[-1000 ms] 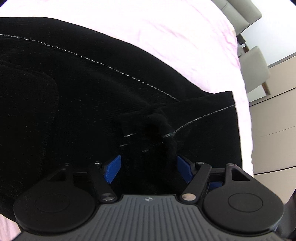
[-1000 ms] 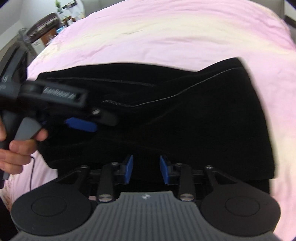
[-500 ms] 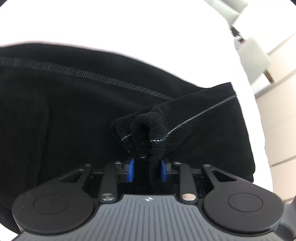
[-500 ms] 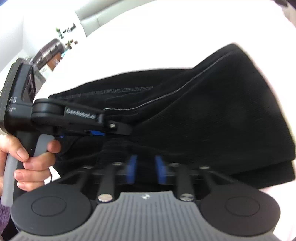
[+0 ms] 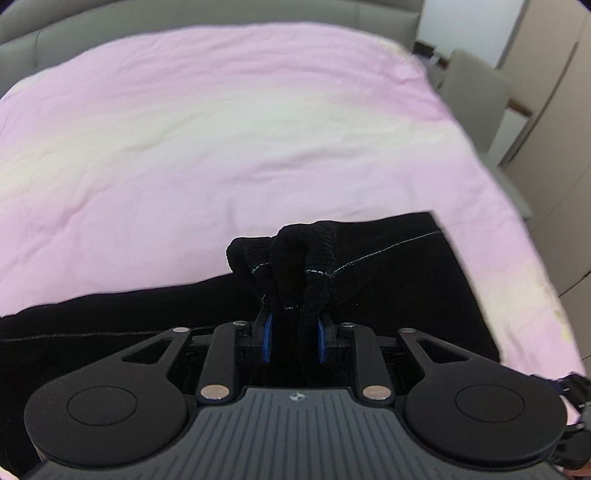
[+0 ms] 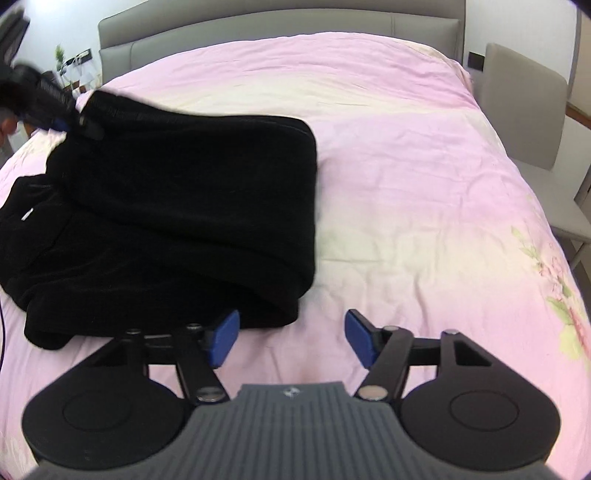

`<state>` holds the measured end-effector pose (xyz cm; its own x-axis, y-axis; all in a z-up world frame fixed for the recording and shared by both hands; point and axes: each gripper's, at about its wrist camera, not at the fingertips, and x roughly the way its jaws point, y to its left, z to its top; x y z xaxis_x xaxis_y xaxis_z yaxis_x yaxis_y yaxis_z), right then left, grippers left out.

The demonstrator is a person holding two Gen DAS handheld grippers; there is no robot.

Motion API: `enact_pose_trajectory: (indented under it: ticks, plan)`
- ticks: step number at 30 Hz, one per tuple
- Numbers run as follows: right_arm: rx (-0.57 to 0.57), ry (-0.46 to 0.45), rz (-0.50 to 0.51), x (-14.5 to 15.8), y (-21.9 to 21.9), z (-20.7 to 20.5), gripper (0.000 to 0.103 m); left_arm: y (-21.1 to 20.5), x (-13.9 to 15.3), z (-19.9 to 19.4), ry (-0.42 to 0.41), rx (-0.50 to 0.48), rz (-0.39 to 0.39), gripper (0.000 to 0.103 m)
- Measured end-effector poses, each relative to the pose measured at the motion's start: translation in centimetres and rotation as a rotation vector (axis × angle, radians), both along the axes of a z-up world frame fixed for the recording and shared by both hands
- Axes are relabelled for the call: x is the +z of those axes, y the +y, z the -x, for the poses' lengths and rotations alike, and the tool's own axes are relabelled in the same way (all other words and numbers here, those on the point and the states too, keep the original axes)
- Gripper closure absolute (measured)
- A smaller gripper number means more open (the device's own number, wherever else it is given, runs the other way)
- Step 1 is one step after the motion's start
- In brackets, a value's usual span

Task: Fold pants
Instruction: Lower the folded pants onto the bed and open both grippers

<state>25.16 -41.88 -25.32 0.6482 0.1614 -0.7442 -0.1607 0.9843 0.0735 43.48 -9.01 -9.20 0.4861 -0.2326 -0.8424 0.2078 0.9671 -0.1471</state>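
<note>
The black pants point(image 6: 184, 184) lie bunched in layers on the left half of the pink bed point(image 6: 424, 184). My left gripper point(image 5: 293, 321) has its jaws closing on a thick gathered bunch of the pants point(image 5: 388, 288), the ribbed folds standing up between the blue pads and lifted off the sheet. In the right wrist view the left gripper point(image 6: 74, 123) shows blurred at the pants' far left corner. My right gripper point(image 6: 291, 332) hovers over bare sheet just right of the pants' near edge, jaws opening with nothing between them.
A grey padded headboard point(image 6: 258, 29) runs along the far side of the bed. A grey chair point(image 6: 524, 110) stands off the bed's right edge, by pale cupboards point(image 5: 554, 147). A small plant point(image 6: 59, 61) sits at the far left.
The left gripper closed on a bunch of pants fabric and lifted it, tilting up so the bed shows. The right gripper moved right off the pants and spread its jaws.
</note>
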Motion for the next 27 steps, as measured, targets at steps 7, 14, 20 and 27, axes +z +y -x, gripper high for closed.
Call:
enact_pose_trajectory:
  ticks: [7, 14, 20, 27]
  plan:
    - [0.138, -0.025, 0.085, -0.3, 0.8, -1.9, 0.050, 2.0, -7.3, -1.5, 0.106, 0.078, 0.025, 0.077]
    - [0.129, -0.008, 0.157, 1.3, -0.6, -4.1, 0.068, 2.8, -8.0, -1.0, 0.106, 0.062, 0.026, 0.076]
    - [0.167, -0.064, 0.214, -0.2, 1.7, -6.1, 0.085, 2.9, -8.1, -0.7, 0.094, 0.058, 0.037, 0.075]
    - [0.177, -0.095, 0.276, 1.1, 1.0, -3.0, 0.103, 3.1, -8.2, -1.0, 0.119, 0.058, 0.057, 0.073]
